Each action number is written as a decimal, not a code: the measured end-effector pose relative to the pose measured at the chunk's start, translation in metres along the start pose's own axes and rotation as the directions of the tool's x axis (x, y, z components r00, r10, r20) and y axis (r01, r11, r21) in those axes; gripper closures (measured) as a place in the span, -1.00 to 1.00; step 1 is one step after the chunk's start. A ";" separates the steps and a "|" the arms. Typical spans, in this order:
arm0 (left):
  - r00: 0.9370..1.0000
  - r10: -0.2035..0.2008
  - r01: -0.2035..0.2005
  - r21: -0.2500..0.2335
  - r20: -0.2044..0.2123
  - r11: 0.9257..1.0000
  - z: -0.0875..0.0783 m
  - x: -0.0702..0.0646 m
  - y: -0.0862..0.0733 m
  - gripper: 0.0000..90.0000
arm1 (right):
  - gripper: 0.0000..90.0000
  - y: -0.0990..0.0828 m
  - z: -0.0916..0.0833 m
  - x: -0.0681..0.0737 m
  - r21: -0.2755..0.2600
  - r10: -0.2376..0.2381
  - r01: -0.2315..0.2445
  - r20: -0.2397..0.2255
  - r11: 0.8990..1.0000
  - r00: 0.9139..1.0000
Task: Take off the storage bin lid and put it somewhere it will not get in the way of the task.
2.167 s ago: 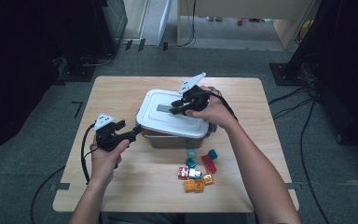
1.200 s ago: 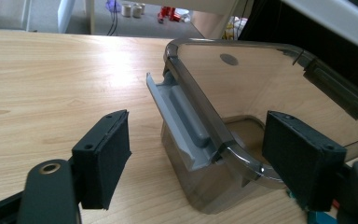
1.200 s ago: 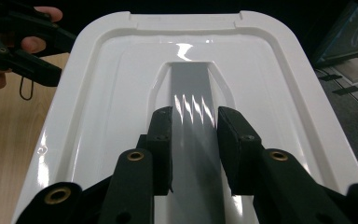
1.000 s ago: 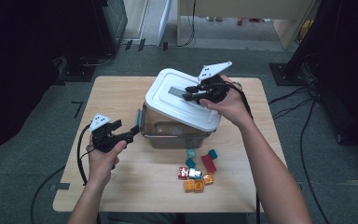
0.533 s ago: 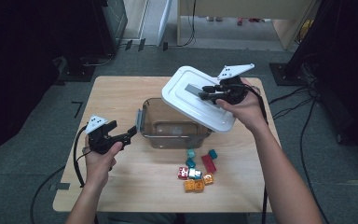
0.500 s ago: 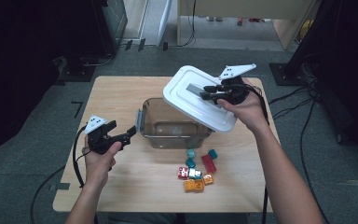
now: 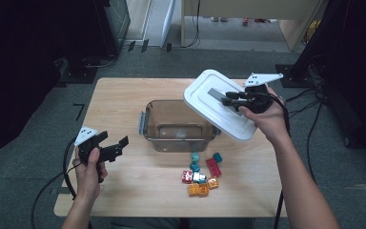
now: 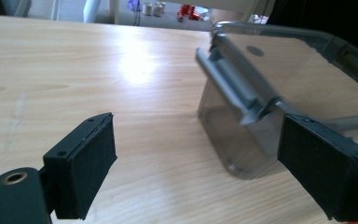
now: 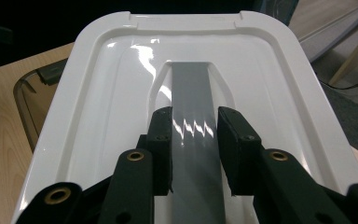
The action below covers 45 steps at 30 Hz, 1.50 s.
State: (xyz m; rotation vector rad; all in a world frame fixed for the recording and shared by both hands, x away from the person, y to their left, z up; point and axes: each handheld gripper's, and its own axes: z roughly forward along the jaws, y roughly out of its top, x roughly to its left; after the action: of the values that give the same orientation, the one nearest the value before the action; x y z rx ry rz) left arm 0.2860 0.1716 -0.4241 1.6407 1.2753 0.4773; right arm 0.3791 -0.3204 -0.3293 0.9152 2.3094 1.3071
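Right tongs (image 9: 193, 149) clamp the white lid's (image 9: 98, 93) grey handle (image 9: 193, 107), lid tilted.

The high view was evenly lit on the table (image 7: 124, 105), while the room edges stayed very dark. Glare shone on the white lid (image 9: 121, 60) and on the wood. The clear box (image 8: 242, 126) looked slightly blurred, and near jaws were soft.

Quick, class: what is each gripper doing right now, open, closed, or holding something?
Left gripper: open, jaws just opening wider, nothing between them.
Right gripper: closed on the grey handle of the white lid, held tilted over the clear box.
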 end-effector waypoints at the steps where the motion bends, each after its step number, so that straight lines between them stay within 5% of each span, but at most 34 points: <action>1: 1.000 -0.005 0.005 0.000 -0.007 1.000 -0.002 0.003 -0.002 -0.75 | 0.52 -0.002 -0.001 -0.001 0.000 0.007 -0.006 0.002 1.000 1.000; 14: 0.994 0.026 -0.020 0.049 -0.110 0.999 -0.012 0.029 -0.043 -0.75 | 0.52 -0.030 -0.016 -0.016 -0.017 0.088 -0.087 0.072 0.996 0.994; 20: 0.989 0.025 -0.013 0.078 -0.146 0.997 -0.009 0.039 -0.065 -0.75 | 0.52 -0.043 -0.021 -0.023 -0.028 0.131 -0.129 0.112 0.991 0.985; 31: 0.981 0.037 -0.015 0.119 -0.189 0.993 -0.001 0.052 -0.081 -0.75 | 0.52 -0.064 -0.025 -0.036 -0.031 0.188 -0.185 0.168 0.982 0.968; 35: 0.980 0.047 -0.019 0.141 -0.192 0.990 0.002 0.054 -0.086 -0.75 | 0.52 -0.073 -0.022 -0.040 -0.026 0.207 -0.205 0.200 0.978 0.958; 43: 0.981 0.053 -0.023 0.155 -0.189 0.988 0.004 0.054 -0.088 -0.75 | 0.52 -0.098 -0.006 -0.048 -0.020 0.272 -0.279 0.287 0.960 0.918; 45: 0.981 0.053 -0.023 0.156 -0.187 0.987 0.004 0.054 -0.088 -0.75 | 0.52 -0.101 -0.005 -0.049 -0.019 0.281 -0.288 0.292 0.958 0.914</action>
State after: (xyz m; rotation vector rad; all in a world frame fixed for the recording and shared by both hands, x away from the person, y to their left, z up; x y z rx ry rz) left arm 0.2644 0.2166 -0.5142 1.7842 1.4549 0.5836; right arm 0.3759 -0.3940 -0.4139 1.3946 2.0214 1.1555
